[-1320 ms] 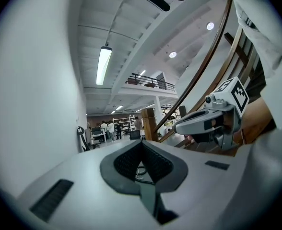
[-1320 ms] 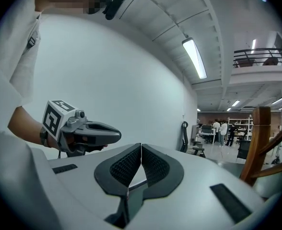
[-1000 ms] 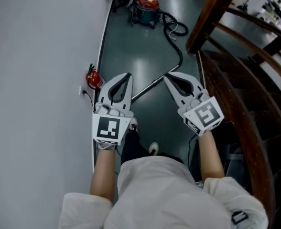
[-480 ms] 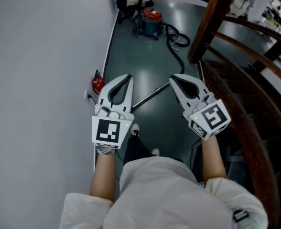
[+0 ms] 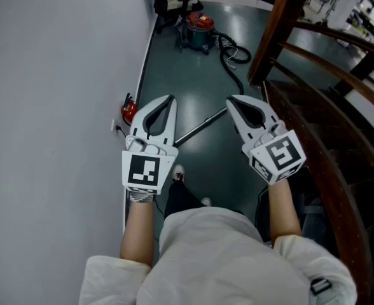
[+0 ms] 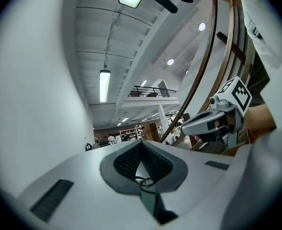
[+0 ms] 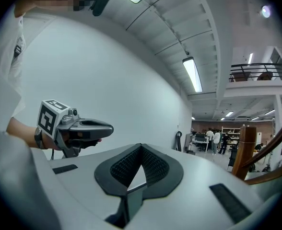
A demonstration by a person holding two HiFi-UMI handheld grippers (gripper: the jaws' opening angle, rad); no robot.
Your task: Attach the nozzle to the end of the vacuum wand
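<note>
Left claw [image 5: 168,99] at centre left, pinched shut on nothing; red extinguisher [image 5: 129,111] by the wall [image 5: 60,107] beside it; wand [image 5: 200,127] flat on the floor [image 5: 193,75] at centre, between the claws; vacuum [image 5: 198,25] at top centre; right claw [image 5: 231,100] shut too, empty; wooden railing [image 5: 277,33] at right.

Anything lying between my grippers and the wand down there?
Nothing visible. The wand lies on bare floor, seen between the left gripper and right gripper, both shut and empty. The extinguisher stands aside by the wall.
</note>
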